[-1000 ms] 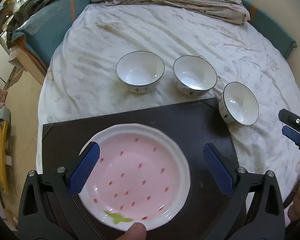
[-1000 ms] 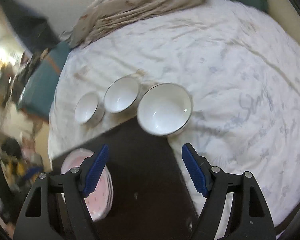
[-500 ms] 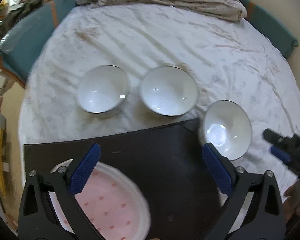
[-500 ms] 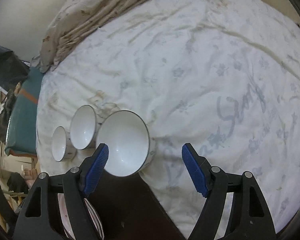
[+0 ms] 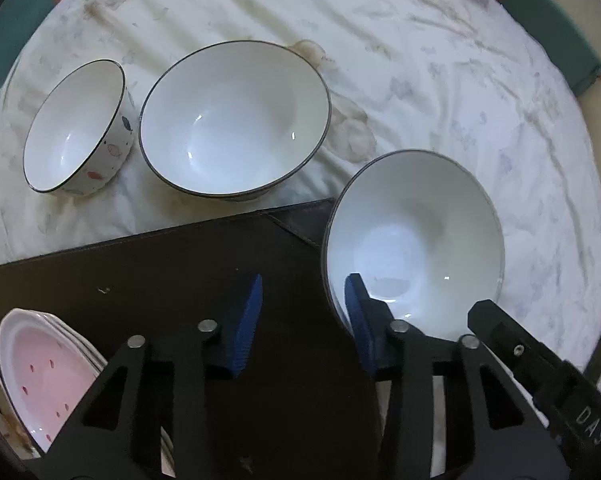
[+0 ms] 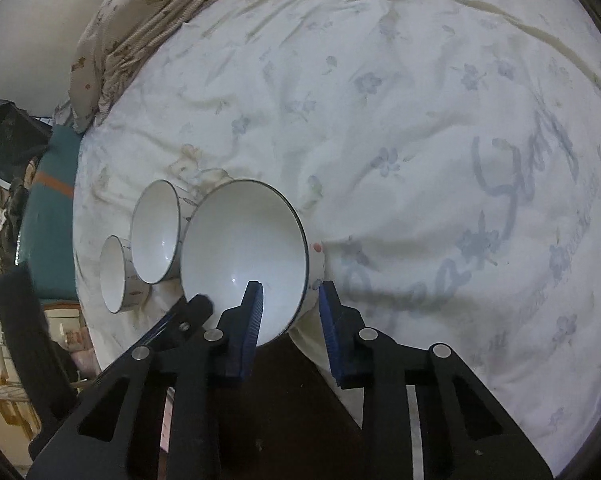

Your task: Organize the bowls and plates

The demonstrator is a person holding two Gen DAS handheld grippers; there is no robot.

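Three white bowls with dark rims stand on the bedsheet. The near bowl (image 5: 414, 240) (image 6: 244, 256) sits at the corner of a dark board (image 5: 160, 272). My left gripper (image 5: 302, 312) straddles its near-left rim, right pad inside, left pad outside, jaws partly closed with a gap left. My right gripper (image 6: 290, 312) straddles the same bowl's near-right rim, left pad inside, right pad outside, also narrowed. The middle bowl (image 5: 234, 118) (image 6: 156, 232) and far bowl (image 5: 76, 128) (image 6: 114, 276) stand apart. Stacked pink plates (image 5: 48, 376) lie on the board's left.
A white floral bedsheet (image 6: 420, 120) covers the bed. A rumpled beige blanket (image 6: 140, 12) lies at the far side. A teal mattress edge (image 6: 48, 208) runs along the left. The right gripper's body (image 5: 540, 368) shows beside the left one.
Both grippers moved forward and down onto the near bowl and narrowed their jaws around its rim. The left gripper left the pink plates on the board.
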